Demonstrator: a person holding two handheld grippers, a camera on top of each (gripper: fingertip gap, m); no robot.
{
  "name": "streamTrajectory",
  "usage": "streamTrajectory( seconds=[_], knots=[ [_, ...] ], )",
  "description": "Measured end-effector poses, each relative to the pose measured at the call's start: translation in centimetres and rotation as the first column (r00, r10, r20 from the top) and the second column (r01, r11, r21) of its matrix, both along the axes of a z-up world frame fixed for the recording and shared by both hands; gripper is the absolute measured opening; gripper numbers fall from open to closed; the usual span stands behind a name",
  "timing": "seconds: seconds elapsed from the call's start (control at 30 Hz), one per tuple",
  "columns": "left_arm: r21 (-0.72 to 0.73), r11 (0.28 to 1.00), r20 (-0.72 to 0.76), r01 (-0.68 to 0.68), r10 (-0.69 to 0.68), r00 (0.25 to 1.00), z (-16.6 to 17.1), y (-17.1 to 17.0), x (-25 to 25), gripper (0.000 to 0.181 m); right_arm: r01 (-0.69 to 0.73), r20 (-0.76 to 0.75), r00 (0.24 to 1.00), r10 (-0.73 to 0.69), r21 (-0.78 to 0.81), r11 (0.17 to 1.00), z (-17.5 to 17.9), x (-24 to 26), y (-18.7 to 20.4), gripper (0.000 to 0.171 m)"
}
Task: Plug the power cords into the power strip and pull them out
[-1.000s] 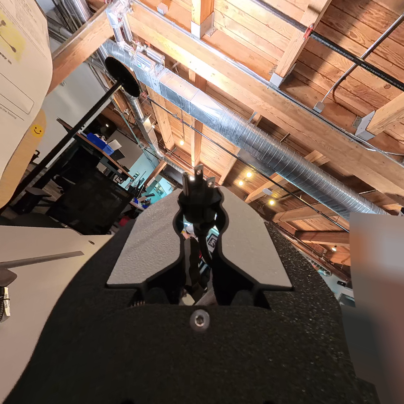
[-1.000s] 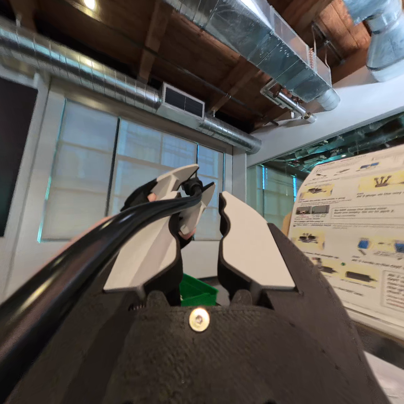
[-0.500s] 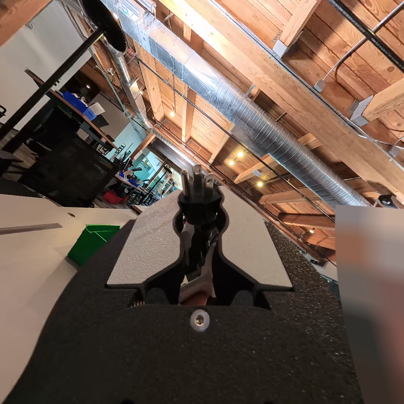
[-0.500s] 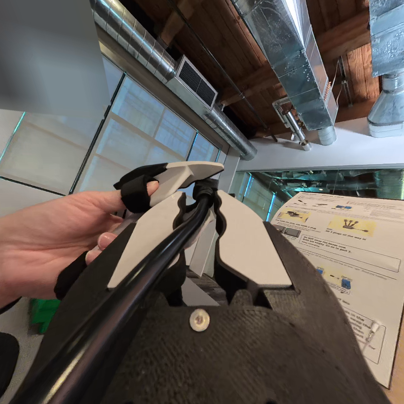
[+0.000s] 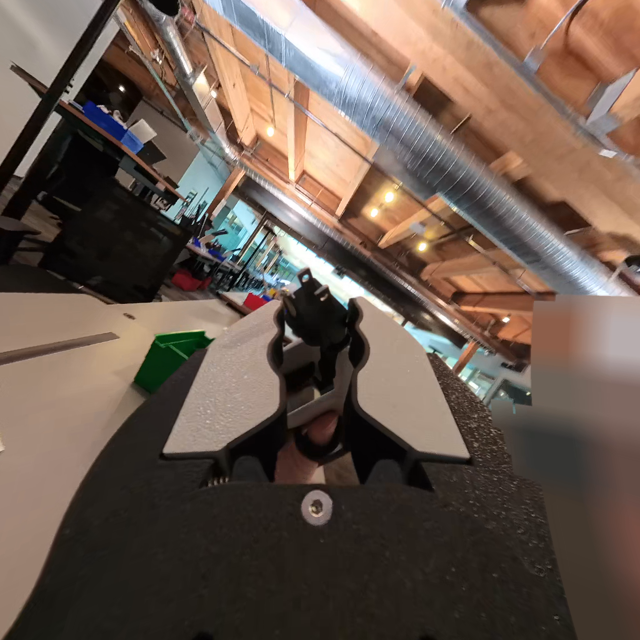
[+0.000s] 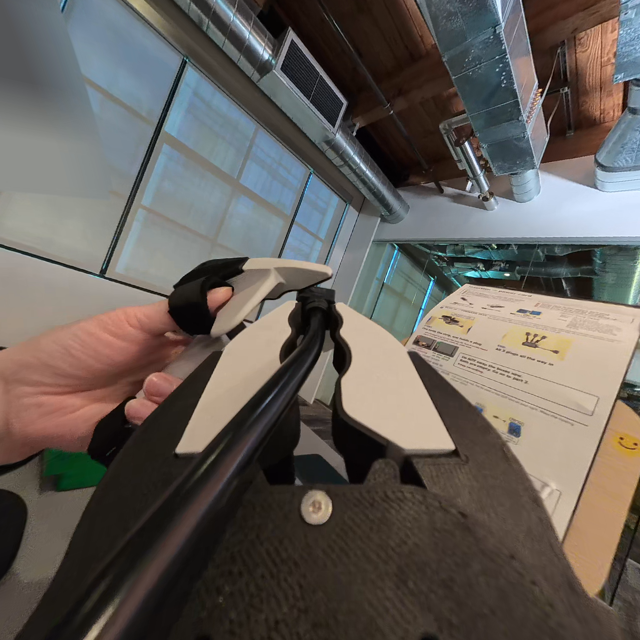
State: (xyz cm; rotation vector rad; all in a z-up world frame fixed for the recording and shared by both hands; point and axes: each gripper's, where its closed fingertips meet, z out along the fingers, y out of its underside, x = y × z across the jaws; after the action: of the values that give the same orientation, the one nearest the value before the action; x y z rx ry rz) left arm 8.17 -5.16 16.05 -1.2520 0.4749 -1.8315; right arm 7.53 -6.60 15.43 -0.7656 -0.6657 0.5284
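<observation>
left gripper (image 5: 315,332) clenched on a black plug (image 5: 313,320), prongs up in the air; right gripper (image 6: 313,332) closed around its cord (image 6: 308,346). no power strip visible, so plugging in seems not yet done.

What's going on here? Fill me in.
A person is working two handheld grippers on a power cord. The left gripper has its jaws shut on a black three-prong plug, prongs pointing up and away toward the ceiling. The right gripper has its jaws around the black cord just behind the plug. A hand works the left gripper. No power strip is in view; a green bin sits on the white table.
</observation>
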Motion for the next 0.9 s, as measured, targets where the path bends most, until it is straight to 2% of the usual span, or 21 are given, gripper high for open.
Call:
streamTrajectory(
  seconds=[0.07,0.2,0.27,0.5,0.63,0.9],
  knots=[
    [-0.002,1.0,-0.011,0.026,-0.026,1.0,0.2,0.1,-0.3,0.037,0.005,0.002,1.0,-0.005,0.027,1.0,0.3,0.7,-0.1,0.016],
    [-0.07,0.98,0.028,0.185,-0.183,0.983,0.3,-0.5,-0.5,0.03,-0.02,0.041,0.999,0.017,0.078,0.997,0.3,1.0,-0.4,0.016],
    [-0.081,0.971,0.034,0.224,-0.221,0.975,0.2,-0.6,-0.3,0.031,-0.009,0.06,0.998,0.004,0.095,0.995,0.3,1.1,-0.5,0.016],
    [-0.028,0.964,-0.059,0.265,-0.266,0.962,-0.5,-1.8,1.0,0.028,0.041,0.168,0.983,-0.075,0.197,0.98,-0.3,0.7,-0.8,0.016],
    [-0.007,0.966,-0.058,0.257,-0.257,0.965,-0.4,-2.0,1.1,0.027,0.093,0.187,0.972,-0.144,0.259,0.961,-0.5,0.6,-0.9,0.017],
    [0.094,0.963,0.017,0.251,-0.254,0.967,0.5,-2.5,0.8,0.027,0.086,0.105,0.989,-0.107,0.18,0.98,0.2,0.4,-1.2,0.016]
  ],
)
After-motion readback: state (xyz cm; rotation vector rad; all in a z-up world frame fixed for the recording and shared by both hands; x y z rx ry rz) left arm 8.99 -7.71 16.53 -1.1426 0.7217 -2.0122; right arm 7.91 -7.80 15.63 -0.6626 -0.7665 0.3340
